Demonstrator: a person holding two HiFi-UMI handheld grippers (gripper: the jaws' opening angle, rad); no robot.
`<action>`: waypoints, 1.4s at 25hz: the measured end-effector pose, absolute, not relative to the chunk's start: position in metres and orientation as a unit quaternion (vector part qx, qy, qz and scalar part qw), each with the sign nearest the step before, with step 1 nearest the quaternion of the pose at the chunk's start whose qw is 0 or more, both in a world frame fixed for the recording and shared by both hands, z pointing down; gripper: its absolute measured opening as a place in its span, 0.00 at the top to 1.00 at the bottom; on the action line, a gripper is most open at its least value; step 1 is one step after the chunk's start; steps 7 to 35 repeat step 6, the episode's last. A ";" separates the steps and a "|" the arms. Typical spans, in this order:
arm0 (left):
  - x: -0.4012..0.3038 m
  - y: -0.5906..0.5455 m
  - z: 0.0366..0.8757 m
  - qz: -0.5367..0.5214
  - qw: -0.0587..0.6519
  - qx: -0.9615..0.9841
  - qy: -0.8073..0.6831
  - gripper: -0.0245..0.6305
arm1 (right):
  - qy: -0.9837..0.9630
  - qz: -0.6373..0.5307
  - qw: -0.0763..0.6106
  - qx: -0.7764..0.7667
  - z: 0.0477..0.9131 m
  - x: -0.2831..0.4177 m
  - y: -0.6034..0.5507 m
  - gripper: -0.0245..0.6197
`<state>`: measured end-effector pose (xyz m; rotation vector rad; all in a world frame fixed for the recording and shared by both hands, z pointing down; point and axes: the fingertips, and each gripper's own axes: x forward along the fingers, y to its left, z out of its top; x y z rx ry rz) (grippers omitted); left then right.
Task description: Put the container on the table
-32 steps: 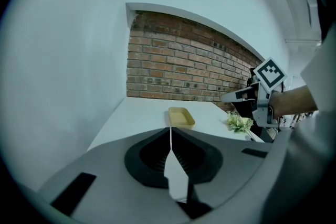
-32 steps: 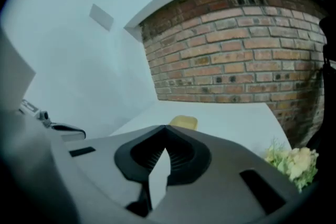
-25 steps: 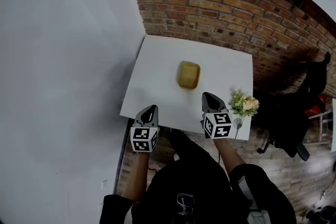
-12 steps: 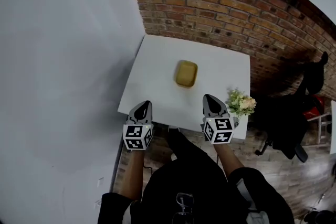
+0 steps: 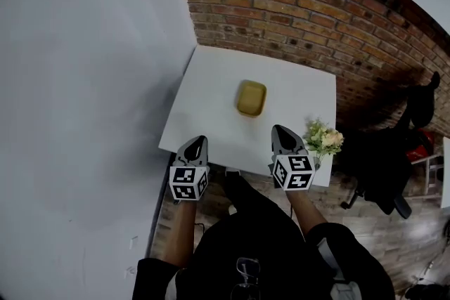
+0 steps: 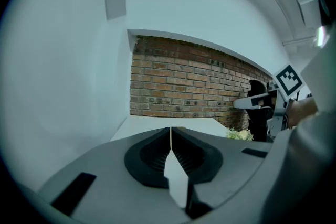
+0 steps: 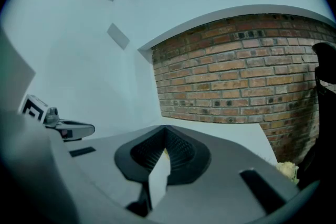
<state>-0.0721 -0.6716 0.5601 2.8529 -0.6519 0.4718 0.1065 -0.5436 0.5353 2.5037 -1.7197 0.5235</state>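
On the white square bench (image 5: 211,95), centred, sits a small yellow shallow container (image 5: 252,98), probably light and stiff (take its rim); left tongs (image 5: 199,142) and right tongs (image 5: 280,130) hover clenched, empty, at the near edge.

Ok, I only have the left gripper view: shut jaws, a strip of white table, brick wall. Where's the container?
Observer: The yellow container sits around the middle of the white table, ahead and to the right of the left gripper. Your own jaws block it.
Operator: Is the right gripper holding anything?
Observer: No. The right gripper is shut and empty, by the table's near edge.
Operator: Those flowers on my right, are they close to the container?
Observer: No. The flowers stand at the table's near right corner, apart from the container and just right of the right gripper.
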 end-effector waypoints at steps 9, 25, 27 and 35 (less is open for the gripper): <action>-0.065 -0.670 0.564 0.167 0.083 0.960 -0.209 0.93 | -0.550 0.184 0.027 0.814 0.539 0.109 -0.544 0.93; -0.065 -0.670 0.564 0.167 0.083 0.960 -0.209 0.93 | -0.550 0.184 0.027 0.814 0.539 0.109 -0.544 0.93; -0.065 -0.670 0.564 0.167 0.083 0.960 -0.209 0.93 | -0.550 0.184 0.027 0.814 0.539 0.109 -0.544 0.93; -0.065 -0.670 0.564 0.167 0.083 0.960 -0.209 0.93 | -0.550 0.184 0.027 0.814 0.539 0.109 -0.544 0.93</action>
